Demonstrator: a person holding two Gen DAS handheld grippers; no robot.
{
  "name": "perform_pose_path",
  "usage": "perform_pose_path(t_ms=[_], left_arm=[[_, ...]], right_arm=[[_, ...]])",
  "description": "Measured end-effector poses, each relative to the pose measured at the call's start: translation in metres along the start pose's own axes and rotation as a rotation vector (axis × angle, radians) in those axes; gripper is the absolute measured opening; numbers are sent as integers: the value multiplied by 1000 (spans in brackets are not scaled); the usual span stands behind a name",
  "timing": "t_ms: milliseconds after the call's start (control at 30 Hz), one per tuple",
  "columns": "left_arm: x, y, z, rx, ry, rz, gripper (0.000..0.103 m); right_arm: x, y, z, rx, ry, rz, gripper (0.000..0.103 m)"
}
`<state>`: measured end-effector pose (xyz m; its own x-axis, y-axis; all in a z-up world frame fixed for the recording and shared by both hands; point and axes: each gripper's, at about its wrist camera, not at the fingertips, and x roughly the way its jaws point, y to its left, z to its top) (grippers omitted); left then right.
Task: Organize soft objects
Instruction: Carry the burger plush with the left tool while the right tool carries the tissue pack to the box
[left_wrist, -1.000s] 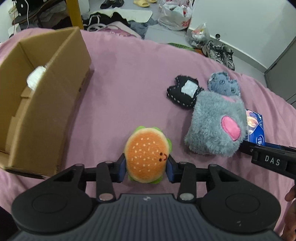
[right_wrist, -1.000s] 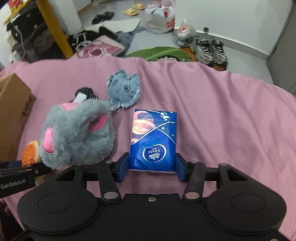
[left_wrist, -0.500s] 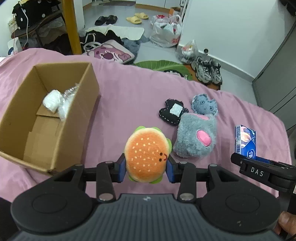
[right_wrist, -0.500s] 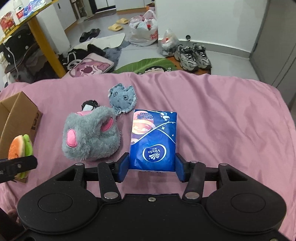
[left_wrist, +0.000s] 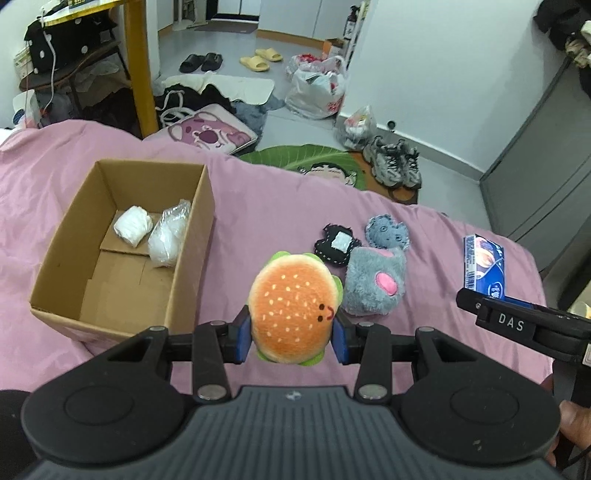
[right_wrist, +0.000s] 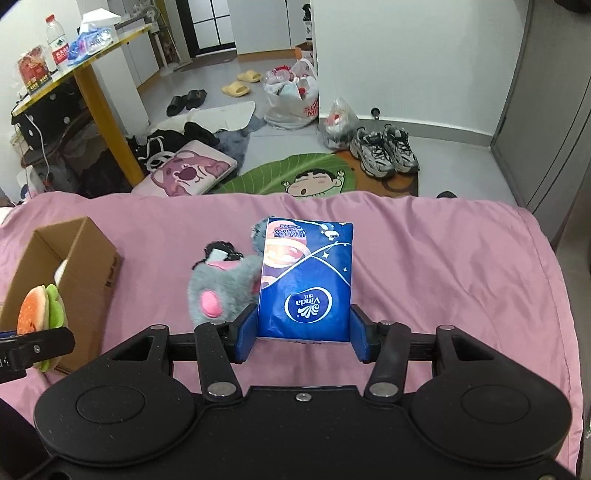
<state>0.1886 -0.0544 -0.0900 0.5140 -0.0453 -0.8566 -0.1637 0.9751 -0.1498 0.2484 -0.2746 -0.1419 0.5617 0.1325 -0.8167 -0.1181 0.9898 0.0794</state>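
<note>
A lived-in bedroom at home: a bed with a pink sheet (right_wrist: 424, 236) fills the lower frame, and beyond it the grey floor holds slippers (right_wrist: 240, 83), sneakers (right_wrist: 386, 151), a cartoon leaf rug (right_wrist: 295, 175), plastic bags (right_wrist: 291, 96) and strewn clothes (right_wrist: 184, 134).

A pale grey floor (right_wrist: 443, 155) is lying below white walls (right_wrist: 406, 55), a yellow-legged table (right_wrist: 99, 99) standing, seemingly, at its left.
</note>
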Motion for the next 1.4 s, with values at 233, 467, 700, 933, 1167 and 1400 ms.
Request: perform_pose_path(t_ms=[233,467,700,933,1167,1400], left_arm=[[-16,13,0,-8,-36,-18,42],[-33,31,1,-21,-73,-26,42],[-48,51,1,-42,-109,-5,42],[-60,74,5,-83,-137,-5,42],[-64,101,8,-133,-157,-8,42],[-60,130,12,-178,-170,-9,42]], right_arm=[[-21,12,0,-8,-23,3,50],[-43,31,2,-30,-59,12,50],[-70,54,4,-77,-108,27,50],[-89,74,7,-130,-151,62,50],[-103,96,9,-142,-179,123,50],[-110,114,9,-146,-194,148,50]])
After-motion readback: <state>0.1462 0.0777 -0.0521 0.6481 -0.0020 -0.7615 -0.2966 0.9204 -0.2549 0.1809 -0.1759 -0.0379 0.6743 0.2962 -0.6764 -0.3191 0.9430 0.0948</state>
